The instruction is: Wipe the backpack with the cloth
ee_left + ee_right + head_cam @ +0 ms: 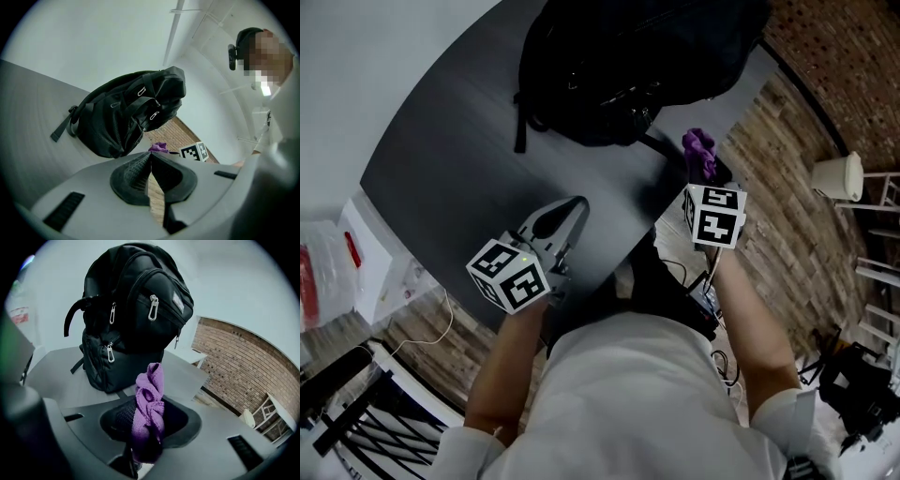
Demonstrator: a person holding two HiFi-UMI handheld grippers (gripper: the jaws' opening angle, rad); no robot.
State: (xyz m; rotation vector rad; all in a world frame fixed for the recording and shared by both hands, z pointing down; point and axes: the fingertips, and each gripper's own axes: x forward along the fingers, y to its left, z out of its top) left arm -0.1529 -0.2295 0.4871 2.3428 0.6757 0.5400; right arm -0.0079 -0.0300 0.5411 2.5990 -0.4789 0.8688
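A black backpack stands upright on the dark grey table, its zippered front pockets turned toward me. My right gripper hangs at the table's right edge, shut on a bunched purple cloth that sticks up between its jaws. The cloth is short of the backpack and not touching it. My left gripper rests low over the near part of the table, shut with nothing in it. From the left gripper view the backpack sits ahead and to the left.
A white box and plastic bag lie left of the table. On the brick-patterned floor to the right stand a white bin and white chair frames. A brick wall rises behind. Cables and dark gear lie beneath me.
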